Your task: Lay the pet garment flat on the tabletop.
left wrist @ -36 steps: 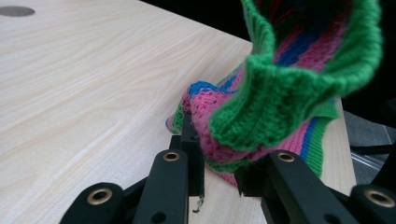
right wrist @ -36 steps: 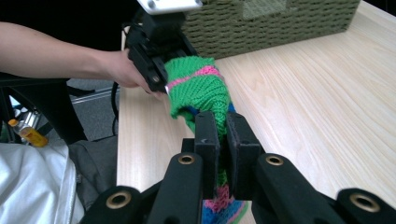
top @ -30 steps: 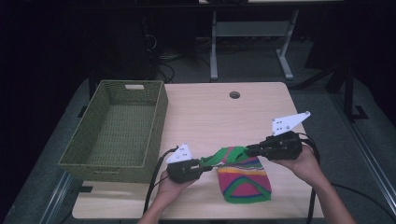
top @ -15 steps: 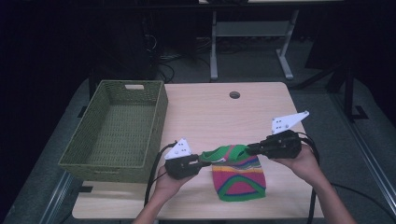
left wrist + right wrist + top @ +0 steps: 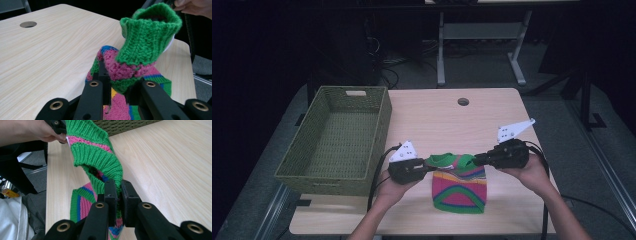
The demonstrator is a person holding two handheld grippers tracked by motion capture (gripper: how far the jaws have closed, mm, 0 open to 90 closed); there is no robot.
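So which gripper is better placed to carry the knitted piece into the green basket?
Probably the left gripper: it is shut on the knitted piece and nearest the basket. The right gripper grips the far edge.

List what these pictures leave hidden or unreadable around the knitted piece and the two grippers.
- Left gripper pads: left gripper view, buried in the knitted piece.
- Inside of the green cuff: dark in both gripper views.
- Right gripper: its far end is under the hand in the high view.
- Basket near inner wall: high view, behind its rim.
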